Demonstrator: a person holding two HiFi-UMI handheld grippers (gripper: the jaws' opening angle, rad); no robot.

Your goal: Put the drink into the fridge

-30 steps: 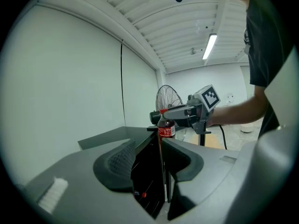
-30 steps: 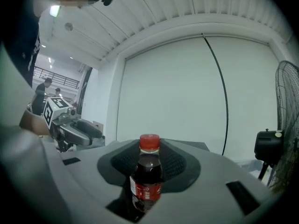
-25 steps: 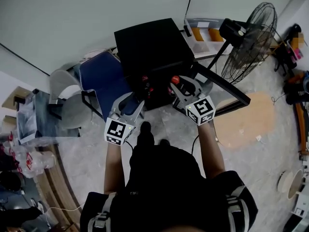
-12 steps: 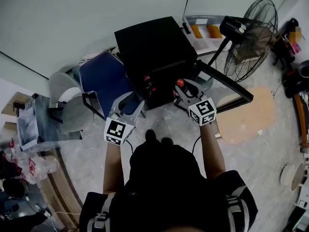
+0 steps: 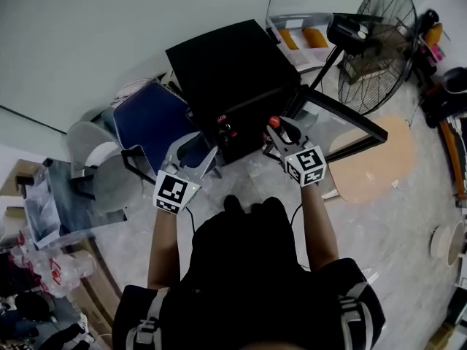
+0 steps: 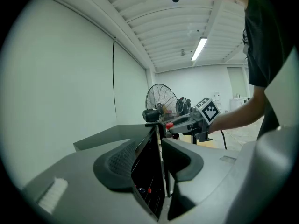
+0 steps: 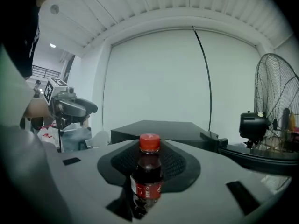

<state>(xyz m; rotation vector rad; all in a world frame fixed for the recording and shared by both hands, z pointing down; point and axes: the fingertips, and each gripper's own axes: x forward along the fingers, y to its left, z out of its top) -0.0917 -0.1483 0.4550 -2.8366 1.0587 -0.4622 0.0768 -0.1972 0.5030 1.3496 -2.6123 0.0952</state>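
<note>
A black mini fridge (image 5: 226,64) stands on the floor, its glass door (image 5: 343,119) swung open to the right. Red-capped items (image 5: 222,125) show inside it. My right gripper (image 5: 281,133) is shut on a dark cola bottle with a red cap (image 5: 274,122), held upright just in front of the fridge opening. In the right gripper view the bottle (image 7: 147,181) stands between the pads of that gripper (image 7: 148,171). My left gripper (image 5: 193,152) is open and empty, low at the fridge's left front. The left gripper view looks between the jaws of the left gripper (image 6: 156,164) into the dark interior (image 6: 147,171).
A standing fan (image 5: 376,49) is right of the fridge, behind the door. A blue chair (image 5: 149,119) and a grey chair (image 5: 98,159) stand to the left. A clear bin (image 5: 299,35) sits behind the fridge. A round tan mat (image 5: 372,170) lies on the floor.
The right gripper has edged the bottle slightly right, staying in front of the fridge opening. The left gripper has hardly moved. The head view has shifted a little.
</note>
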